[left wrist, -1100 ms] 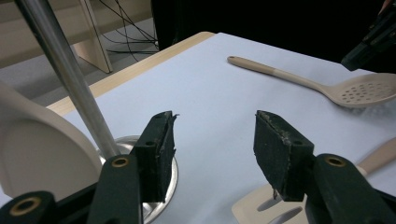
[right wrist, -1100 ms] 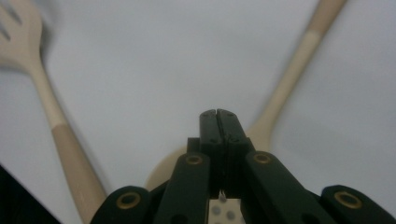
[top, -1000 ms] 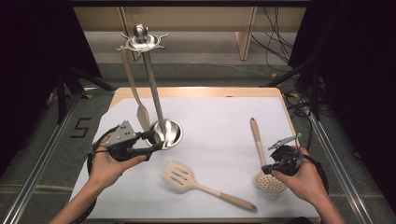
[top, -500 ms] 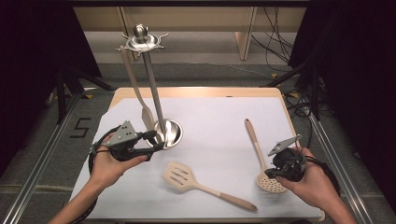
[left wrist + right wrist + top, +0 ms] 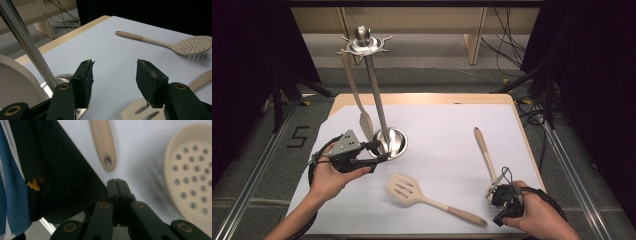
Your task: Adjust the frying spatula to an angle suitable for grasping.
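Right now your right claw (image 5: 495, 191) is pressed together, empty, beside the skimmer (image 5: 486, 155) lying on the counter (image 5: 452, 125). Spread it before you go in, then take the handle near the perforated bowl. Your left claw (image 5: 379, 150) stands apart around the rack (image 5: 377, 107) base; steady the base with it while you hang the skimmer.

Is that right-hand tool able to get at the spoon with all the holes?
Probably yes: the right tool sits beside the skimmer spoon with nothing between them, but its jaws are shut and must open first.
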### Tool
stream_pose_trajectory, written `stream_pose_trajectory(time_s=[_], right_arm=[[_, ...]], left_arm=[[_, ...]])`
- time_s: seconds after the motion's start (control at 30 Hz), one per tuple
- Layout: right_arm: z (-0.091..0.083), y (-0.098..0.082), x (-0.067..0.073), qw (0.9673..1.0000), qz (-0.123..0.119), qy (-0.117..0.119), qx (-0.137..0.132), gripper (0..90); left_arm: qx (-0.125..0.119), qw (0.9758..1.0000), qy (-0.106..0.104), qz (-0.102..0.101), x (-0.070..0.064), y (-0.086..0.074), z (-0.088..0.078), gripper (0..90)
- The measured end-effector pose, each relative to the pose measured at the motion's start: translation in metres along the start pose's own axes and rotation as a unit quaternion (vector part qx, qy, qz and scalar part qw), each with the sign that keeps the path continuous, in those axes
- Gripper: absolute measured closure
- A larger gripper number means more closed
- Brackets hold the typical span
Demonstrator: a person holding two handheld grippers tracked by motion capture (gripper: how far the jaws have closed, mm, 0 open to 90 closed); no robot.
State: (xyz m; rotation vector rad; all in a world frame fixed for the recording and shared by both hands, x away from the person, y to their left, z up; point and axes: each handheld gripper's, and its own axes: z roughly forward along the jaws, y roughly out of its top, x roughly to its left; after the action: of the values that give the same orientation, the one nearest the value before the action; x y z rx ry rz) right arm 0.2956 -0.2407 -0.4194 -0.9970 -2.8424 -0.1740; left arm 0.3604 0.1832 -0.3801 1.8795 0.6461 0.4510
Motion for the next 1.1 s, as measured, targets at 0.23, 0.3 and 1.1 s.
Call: stream_pose_trajectory(time_s=[0.23, 0.3, 1.1], right_arm=[[0.016, 0.004, 0.005, 0.9982, -0.008, 0.016, 0.058, 90.0], [0.019, 0.007, 0.006, 0.9979, -0.008, 0.017, 0.062, 90.0], [0.034, 0.023, 0.003, 0.9974, -0.028, -0.008, 0.065, 90.0]], left_arm=[[0.003, 1.0000, 0.000, 0.000, 0.001, -0.001, 0.001, 46.5], [0.003, 1.0000, 0.000, 0.000, 0.001, -0.001, 0.001, 46.5], [0.007, 1.0000, -0.004, 0.000, 0.000, -0.004, 0.004, 46.4]])
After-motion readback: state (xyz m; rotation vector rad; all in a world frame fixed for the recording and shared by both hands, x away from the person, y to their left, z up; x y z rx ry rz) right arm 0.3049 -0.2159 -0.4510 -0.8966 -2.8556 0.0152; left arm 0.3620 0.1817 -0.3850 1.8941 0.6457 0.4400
